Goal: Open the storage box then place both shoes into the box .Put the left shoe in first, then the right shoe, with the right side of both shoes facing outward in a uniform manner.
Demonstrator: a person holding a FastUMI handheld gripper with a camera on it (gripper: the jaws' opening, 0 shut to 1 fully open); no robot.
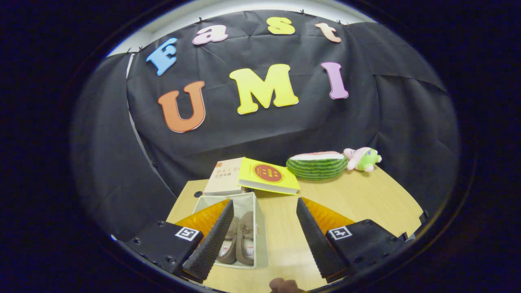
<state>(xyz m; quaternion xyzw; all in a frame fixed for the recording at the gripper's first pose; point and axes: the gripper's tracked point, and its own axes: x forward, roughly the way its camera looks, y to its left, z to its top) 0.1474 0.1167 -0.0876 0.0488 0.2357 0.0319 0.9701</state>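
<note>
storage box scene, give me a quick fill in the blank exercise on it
1. Both brown shoes lie inside the ____.
2. The gripper has its fingers ____, holding nothing.
3. The yellow book leans on the ____ book.
4. The plush toy sits beside the ____ slice.

Missing words: storage box; open; white; watermelon

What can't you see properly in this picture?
- Gripper view: the near side of the shoes and storage box, covered by a finger of the open hand-held gripper.
- The beige book, partly under the yellow book.
- The plush toy, too small for detail.
</note>
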